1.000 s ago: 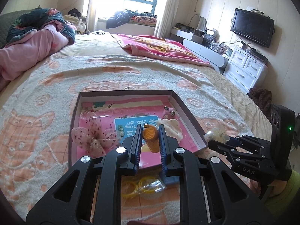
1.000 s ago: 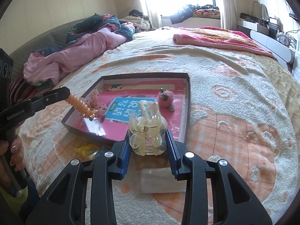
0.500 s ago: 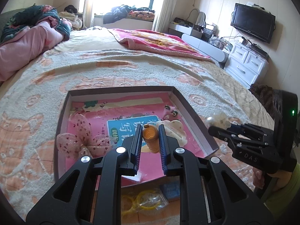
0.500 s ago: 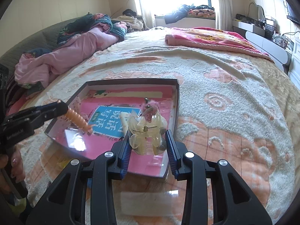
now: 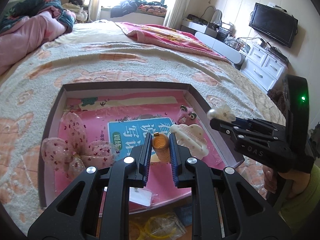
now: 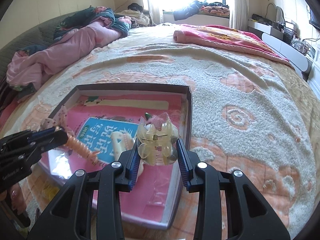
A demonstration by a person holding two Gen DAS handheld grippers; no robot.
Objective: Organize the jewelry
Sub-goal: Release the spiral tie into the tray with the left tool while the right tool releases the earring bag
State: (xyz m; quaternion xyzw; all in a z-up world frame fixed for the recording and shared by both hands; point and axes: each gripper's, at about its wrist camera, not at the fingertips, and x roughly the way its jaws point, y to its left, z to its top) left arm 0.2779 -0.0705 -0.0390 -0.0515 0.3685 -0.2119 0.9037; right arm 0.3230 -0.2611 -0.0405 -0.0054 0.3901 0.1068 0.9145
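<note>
While both claws hover over the shallow box (image 5: 124, 85), each is clamped on a light hair accessory.
Left gripper (image 5: 159, 140) pinches an orange spiral hair coil (image 5: 160, 146), springy and compliant, best held mid-body; right gripper (image 6: 158, 150) squeezes a translucent claw clip (image 6: 155, 142) across its sides — judged rigid, slick, brittle at the teeth. Box floor lies directly beneath both.

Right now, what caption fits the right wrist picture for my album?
Right gripper holds a clear hair claw clip above the pink-lined box on the bed.
</note>
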